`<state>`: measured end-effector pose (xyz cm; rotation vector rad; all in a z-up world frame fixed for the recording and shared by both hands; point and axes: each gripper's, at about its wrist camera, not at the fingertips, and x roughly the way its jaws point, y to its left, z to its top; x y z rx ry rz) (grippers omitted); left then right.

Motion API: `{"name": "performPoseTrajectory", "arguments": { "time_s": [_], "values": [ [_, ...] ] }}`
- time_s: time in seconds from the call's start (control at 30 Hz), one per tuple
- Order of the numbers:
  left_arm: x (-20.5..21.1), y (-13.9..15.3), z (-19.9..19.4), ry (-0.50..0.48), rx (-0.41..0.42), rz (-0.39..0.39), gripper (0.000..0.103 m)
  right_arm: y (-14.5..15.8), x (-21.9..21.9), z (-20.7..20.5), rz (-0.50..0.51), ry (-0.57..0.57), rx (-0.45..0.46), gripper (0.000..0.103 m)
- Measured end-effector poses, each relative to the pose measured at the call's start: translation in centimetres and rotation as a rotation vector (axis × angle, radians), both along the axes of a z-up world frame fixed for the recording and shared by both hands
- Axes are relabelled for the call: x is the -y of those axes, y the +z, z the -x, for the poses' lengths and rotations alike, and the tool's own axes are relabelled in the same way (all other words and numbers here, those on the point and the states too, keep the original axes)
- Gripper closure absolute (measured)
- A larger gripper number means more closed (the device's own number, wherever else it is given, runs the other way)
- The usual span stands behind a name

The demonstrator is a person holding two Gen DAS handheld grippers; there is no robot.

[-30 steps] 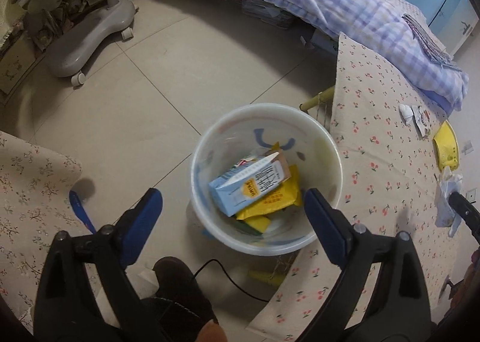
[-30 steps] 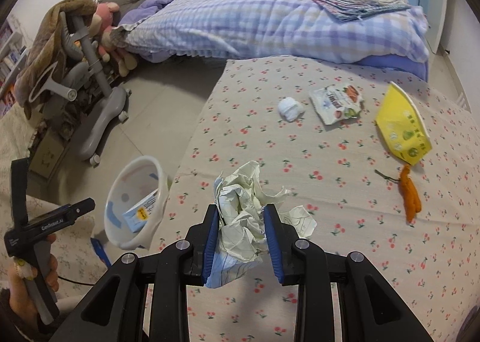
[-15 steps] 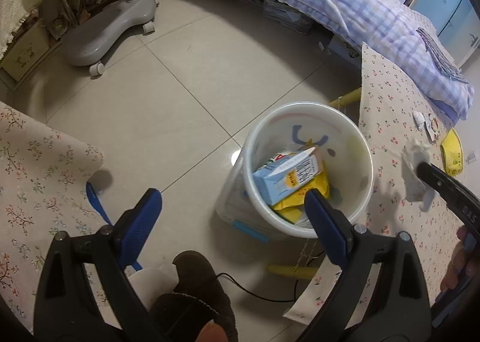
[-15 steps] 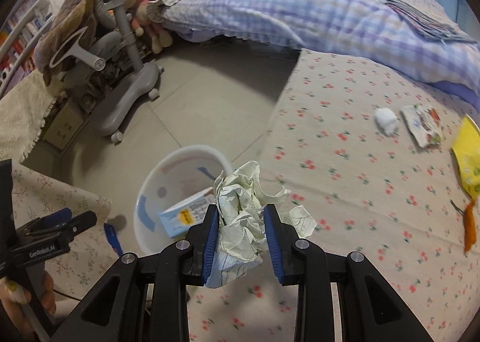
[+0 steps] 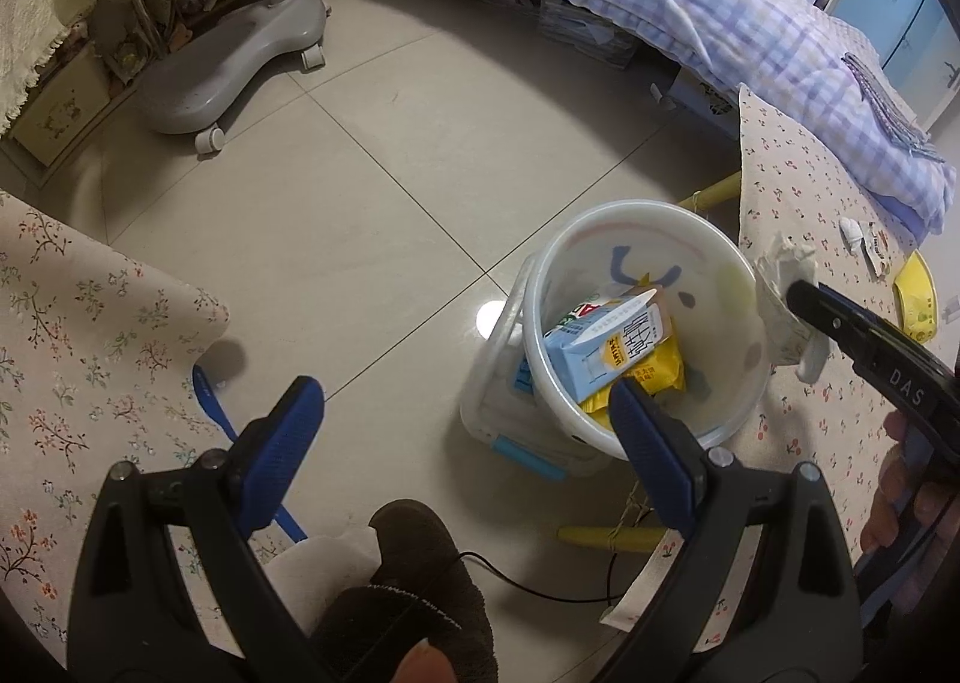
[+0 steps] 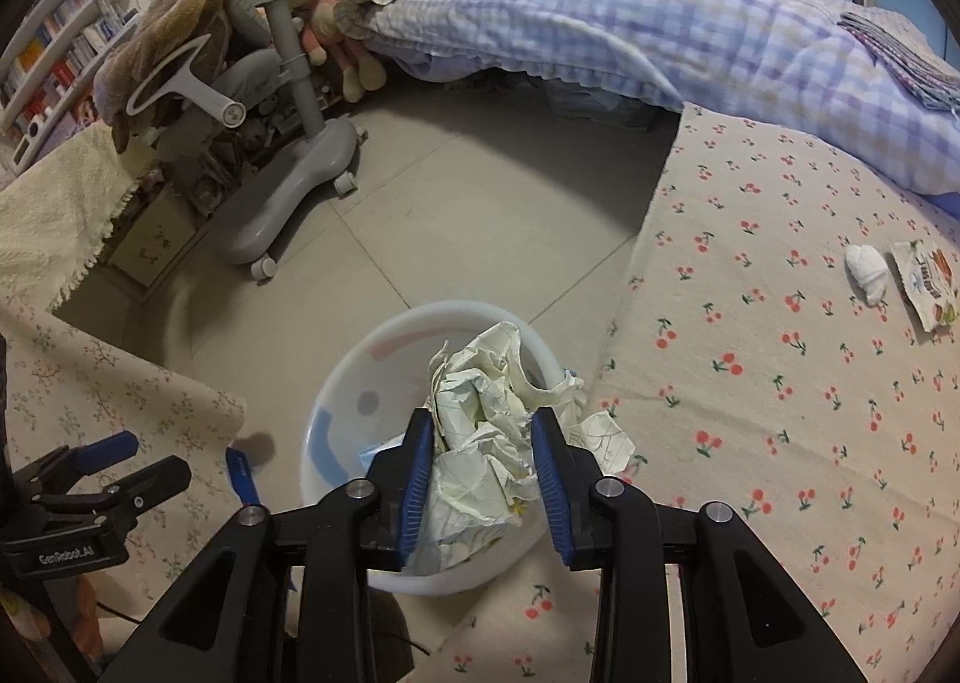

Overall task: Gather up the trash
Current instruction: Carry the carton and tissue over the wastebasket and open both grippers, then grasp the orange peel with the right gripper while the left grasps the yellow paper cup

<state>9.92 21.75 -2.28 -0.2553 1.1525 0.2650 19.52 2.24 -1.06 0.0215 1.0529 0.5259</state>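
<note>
— So what is each gripper doing?
— Right gripper (image 6: 483, 473) is clamped on one crumpled paper wad (image 6: 486, 413), cream with faint lines, held above the white bin (image 6: 336, 413). Left gripper (image 5: 465, 431) has its blue pads spread wide apart with nothing between them, hovering over the floor just beside the bin.
— How much is in the bin?
— From the left wrist view, two things I can count: one blue-and-white carton (image 5: 606, 341) lying on one yellow packet (image 5: 651, 374). Anything beneath is hidden.
— And trash outside it?
— On the tabletop (image 6: 780, 443), under its cherry-print cloth, one small white ball (image 6: 867, 266) just beside one printed snack wrapper (image 6: 927, 287). One yellow wrapper (image 5: 915, 299) lies near the tabletop's far edge in the left wrist view.
— The room?
— Grey tiled floor (image 5: 360, 173), one bed with a lilac checked quilt (image 6: 660, 23), one grey wheeled chair base (image 6: 294, 191), and a second floral cloth (image 5: 72, 335) at the left.
</note>
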Motion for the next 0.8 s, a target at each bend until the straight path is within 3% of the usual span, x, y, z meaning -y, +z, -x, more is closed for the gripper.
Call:
{"name": "performPoseTrajectory", "arguments": {
  "time_s": [0.07,0.13,0.5,0.7,0.8],
  "values": [
    [0.0,0.0,0.0,0.000,0.000,0.000,0.007,0.2,0.0,-0.1,-0.044,0.005,-0.001,0.032],
    [0.1,0.0,0.0,-0.002,-0.003,-0.002,0.007,0.6,0.2,0.0,-0.082,-0.007,0.008,0.026],
    [1.4,0.0,-0.3,-0.015,-0.010,0.006,0.007,1.4,2.6,0.1,-0.031,-0.039,0.025,0.026],
    [3.2,0.1,-1.0,-0.051,-0.007,0.000,0.007,1.7,7.0,0.4,0.059,-0.087,0.041,0.024],
    [4.4,0.0,-1.5,-0.079,-0.010,-0.009,0.001,1.6,9.9,0.4,0.087,-0.135,0.030,0.023]
  ]
}}
